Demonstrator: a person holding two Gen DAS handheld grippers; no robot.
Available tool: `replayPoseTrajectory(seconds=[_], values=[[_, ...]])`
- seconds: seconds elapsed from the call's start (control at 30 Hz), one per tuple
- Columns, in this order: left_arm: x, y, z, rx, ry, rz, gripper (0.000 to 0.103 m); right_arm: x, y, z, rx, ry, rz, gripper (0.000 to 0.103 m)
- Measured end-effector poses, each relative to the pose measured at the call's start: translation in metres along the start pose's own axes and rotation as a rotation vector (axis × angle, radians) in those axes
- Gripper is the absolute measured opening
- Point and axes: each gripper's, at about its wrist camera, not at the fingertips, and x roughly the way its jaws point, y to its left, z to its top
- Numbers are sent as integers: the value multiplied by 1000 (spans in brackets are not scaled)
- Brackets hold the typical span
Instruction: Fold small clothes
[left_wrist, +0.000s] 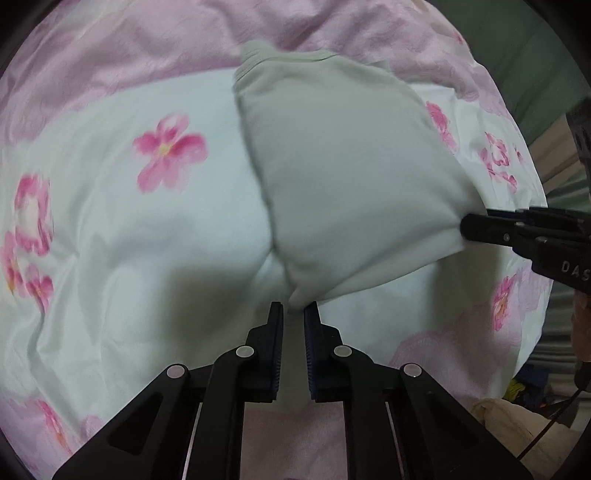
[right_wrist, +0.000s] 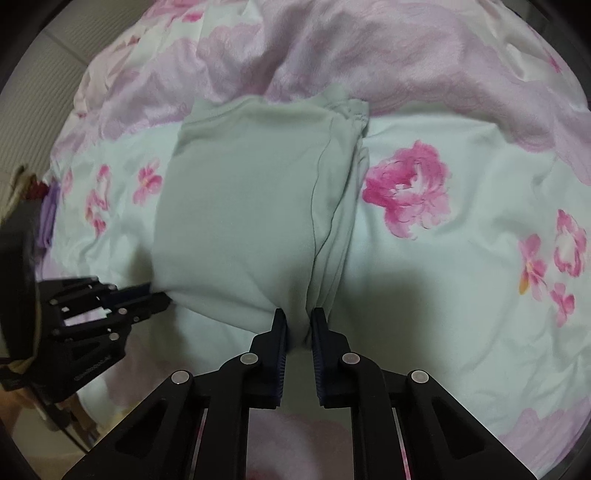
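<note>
A small pale grey-green garment (left_wrist: 332, 166) lies folded flat on the flowered bedspread (left_wrist: 129, 229). In the left wrist view my left gripper (left_wrist: 293, 308) is shut on the garment's near corner, with the cloth pinched between its black fingers. My right gripper (left_wrist: 476, 229) comes in from the right and is pinched on the garment's other near corner. The right wrist view shows the same garment (right_wrist: 251, 206), with a seam running down its right side. There my right gripper (right_wrist: 299, 315) is shut on the near hem, and my left gripper (right_wrist: 155, 293) grips the left corner.
The bedspread (right_wrist: 461, 288) is pale with pink flowers and has a pink band (right_wrist: 406, 55) beyond the garment. The bed edge drops off at the right (left_wrist: 546, 258), with clutter (left_wrist: 517, 417) below it. A purple item (right_wrist: 50, 214) lies at the bed's left edge.
</note>
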Motion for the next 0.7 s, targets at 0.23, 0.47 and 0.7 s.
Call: replayPoseTrajectory(seconds=[0.23,0.47,0.7], values=[[-18,18,-6,-53,2,34,28,17,-6,-6,16,92,-36,35],[-56,17,0,-24,-91,95,64,-25,-12,-33,157,-77,-49,79],[-54,17,39,57,-97,105,65,-1,-25,-48,354,-73,7,79]])
